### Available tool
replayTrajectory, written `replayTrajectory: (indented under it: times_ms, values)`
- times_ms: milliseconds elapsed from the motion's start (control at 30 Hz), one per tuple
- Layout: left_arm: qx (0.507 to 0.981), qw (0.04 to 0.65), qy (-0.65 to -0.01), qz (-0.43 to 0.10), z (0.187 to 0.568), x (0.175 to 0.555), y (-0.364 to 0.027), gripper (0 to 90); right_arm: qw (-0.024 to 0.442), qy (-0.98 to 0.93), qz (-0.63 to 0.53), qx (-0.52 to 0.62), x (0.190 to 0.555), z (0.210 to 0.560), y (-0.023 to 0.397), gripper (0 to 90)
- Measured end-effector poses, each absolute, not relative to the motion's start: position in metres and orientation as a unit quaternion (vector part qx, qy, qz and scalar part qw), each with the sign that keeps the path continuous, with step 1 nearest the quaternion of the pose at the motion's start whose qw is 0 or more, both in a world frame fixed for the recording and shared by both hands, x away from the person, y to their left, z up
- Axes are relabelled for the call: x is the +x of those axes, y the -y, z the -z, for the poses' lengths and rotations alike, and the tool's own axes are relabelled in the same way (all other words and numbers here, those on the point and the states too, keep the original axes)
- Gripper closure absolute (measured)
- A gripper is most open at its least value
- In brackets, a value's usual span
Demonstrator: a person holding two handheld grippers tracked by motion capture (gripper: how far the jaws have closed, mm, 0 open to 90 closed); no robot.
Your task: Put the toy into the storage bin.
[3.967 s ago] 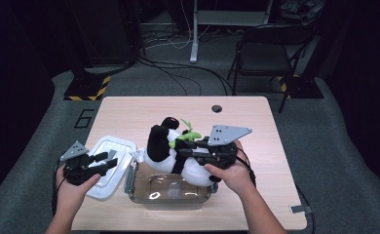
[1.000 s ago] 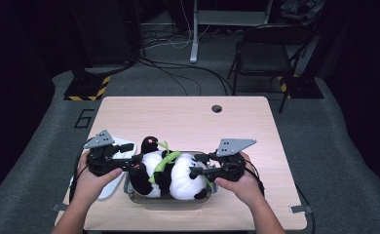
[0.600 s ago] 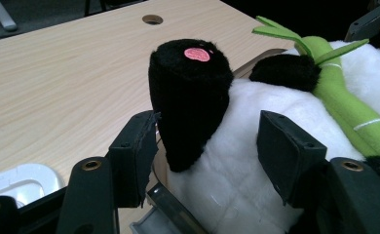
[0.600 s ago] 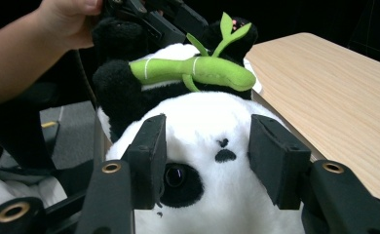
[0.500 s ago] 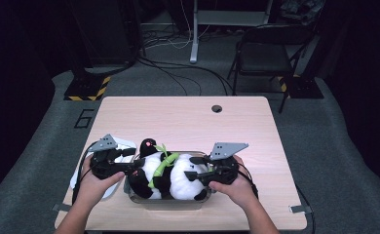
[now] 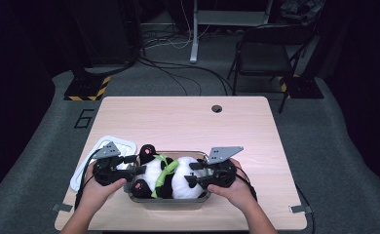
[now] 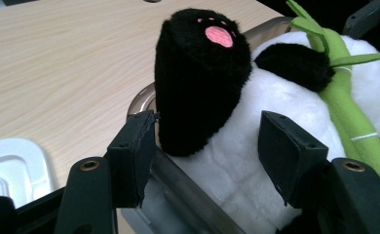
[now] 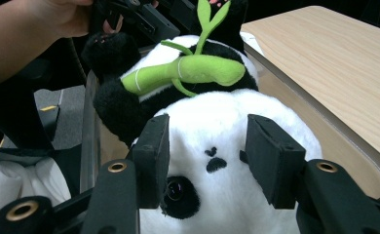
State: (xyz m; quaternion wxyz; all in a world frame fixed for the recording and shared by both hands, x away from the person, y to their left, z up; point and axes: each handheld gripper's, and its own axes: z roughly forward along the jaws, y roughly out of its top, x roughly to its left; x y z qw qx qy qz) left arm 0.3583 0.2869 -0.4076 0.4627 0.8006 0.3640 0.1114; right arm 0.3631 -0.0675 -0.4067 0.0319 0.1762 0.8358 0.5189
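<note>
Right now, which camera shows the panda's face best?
The right gripper view: the panda's face sits close between the jaws, eye patch and nose clear. The left gripper view shows a black paw and white body. In the high view the panda is small, face unreadable.

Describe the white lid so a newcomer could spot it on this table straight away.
Start at the wooden table and go to its near left corner, beside the clear container holding the plush panda. The white lid lies flat on the tabletop just behind the left gripper. It is the only flat white plastic piece with rounded corners; the panda is furry.
</note>
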Motion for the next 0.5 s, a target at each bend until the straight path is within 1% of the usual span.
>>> replayTrajectory:
  times_ms: [167,300,500]
  values:
    - [0.808,0.442,-0.366,-0.136,0.409,0.357,-0.287,41.1,0.023,-0.835,-0.518,0.182,0.365,0.409,0.068,51.6]
    - [0.800,0.455,-0.368,-0.133,0.406,0.358,-0.290,41.2,0.022,-0.834,-0.520,0.185,0.365,0.410,0.069,51.5]
    - [0.789,0.476,-0.363,-0.134,0.386,0.363,-0.291,40.7,0.024,-0.834,-0.521,0.182,0.365,0.410,0.069,51.0]
